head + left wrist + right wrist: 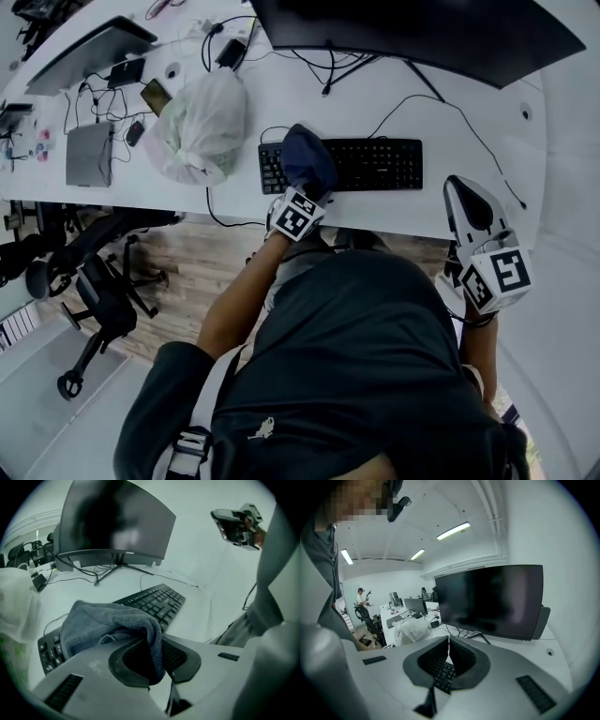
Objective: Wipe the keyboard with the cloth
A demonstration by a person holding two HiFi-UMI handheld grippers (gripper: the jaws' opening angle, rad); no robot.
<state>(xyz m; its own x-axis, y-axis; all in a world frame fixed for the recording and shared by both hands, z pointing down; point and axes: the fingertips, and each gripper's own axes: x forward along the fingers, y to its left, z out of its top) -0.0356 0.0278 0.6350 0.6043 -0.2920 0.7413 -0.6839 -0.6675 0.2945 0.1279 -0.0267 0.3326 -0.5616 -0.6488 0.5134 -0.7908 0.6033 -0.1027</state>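
Note:
A black keyboard (375, 164) lies on the white desk (281, 103) in front of the dark monitor (422, 33). A dark blue cloth (307, 159) covers the keyboard's left part. My left gripper (298, 192) is shut on the cloth (112, 623), which drapes forward over the keyboard (154, 602). My right gripper (466, 202) is held up at the desk's right end, away from the keyboard, with its jaws shut on nothing. In the right gripper view its tips (449, 639) meet, and keys show below them.
A knotted white plastic bag (202, 127) sits left of the keyboard. Cables run behind it (319, 66). Further left lie a laptop (89, 52), phones and a grey notebook (89, 155). An office chair (103, 281) stands by the desk's near edge.

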